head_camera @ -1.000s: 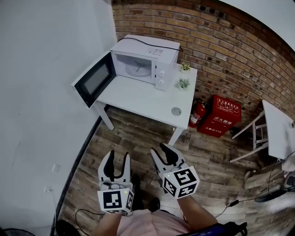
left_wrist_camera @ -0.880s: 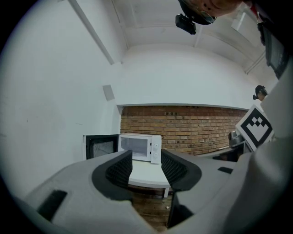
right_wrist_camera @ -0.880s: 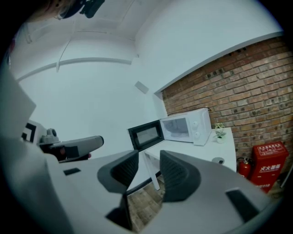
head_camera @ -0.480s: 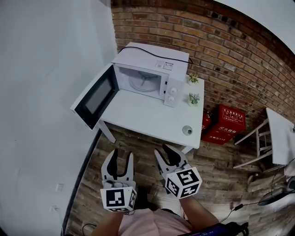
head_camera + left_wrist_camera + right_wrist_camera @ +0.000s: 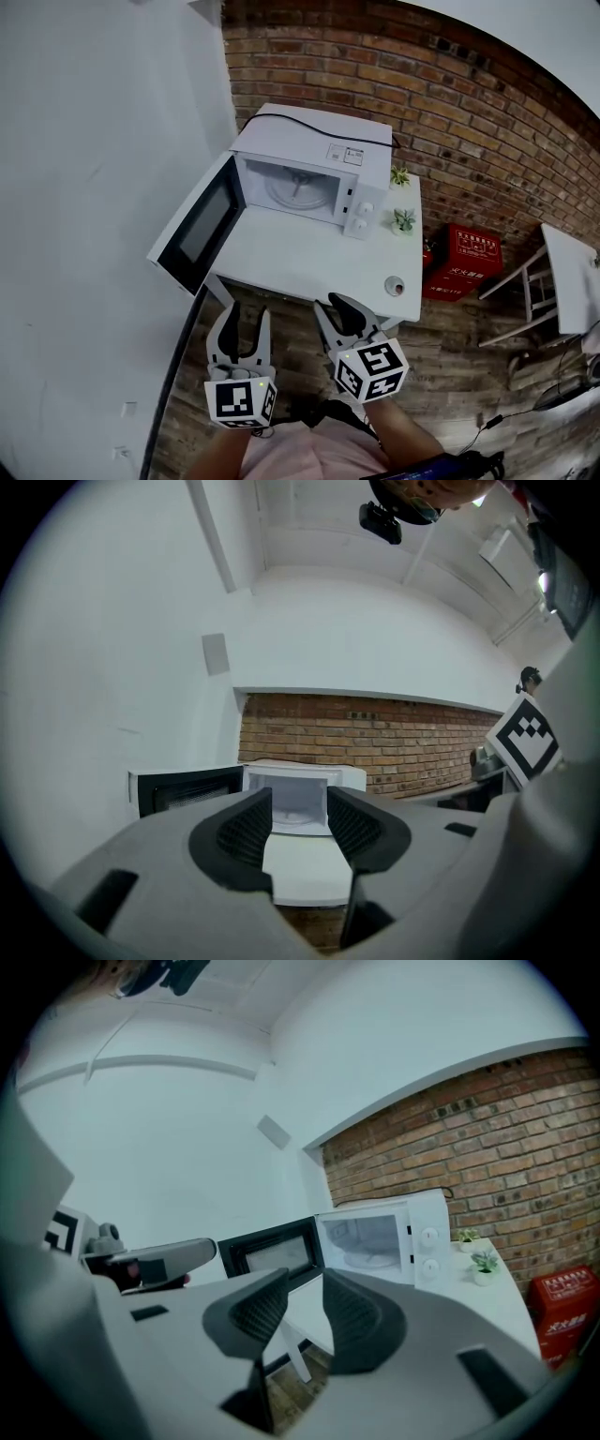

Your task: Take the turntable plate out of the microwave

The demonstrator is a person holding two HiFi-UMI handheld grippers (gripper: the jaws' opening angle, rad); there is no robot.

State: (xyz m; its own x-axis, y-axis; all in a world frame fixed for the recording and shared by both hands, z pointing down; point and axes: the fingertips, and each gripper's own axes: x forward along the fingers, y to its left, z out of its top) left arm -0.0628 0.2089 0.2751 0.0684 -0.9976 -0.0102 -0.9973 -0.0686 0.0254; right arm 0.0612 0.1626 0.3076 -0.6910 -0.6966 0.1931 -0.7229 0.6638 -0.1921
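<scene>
The white microwave (image 5: 314, 155) stands on a white table (image 5: 300, 267) against the brick wall, with its door (image 5: 197, 230) swung open to the left. Inside it lies the pale turntable plate (image 5: 298, 192), which also shows in the right gripper view (image 5: 370, 1260). My left gripper (image 5: 247, 314) and right gripper (image 5: 336, 305) hover side by side over the wooden floor, just short of the table's near edge and well away from the microwave. Both point at it. The jaws of both are closing, with nothing between them (image 5: 300, 808) (image 5: 302, 1296).
Two small potted plants (image 5: 400, 175) (image 5: 405, 220) stand right of the microwave, and a small round object (image 5: 395, 285) lies near the table's right corner. A red fire-equipment box (image 5: 464, 258) sits on the floor at the right. A white wall runs along the left.
The table and microwave have come closer and lower in the head view as I walked toward them. Both grippers stay held out in front, now near the table's edge.
</scene>
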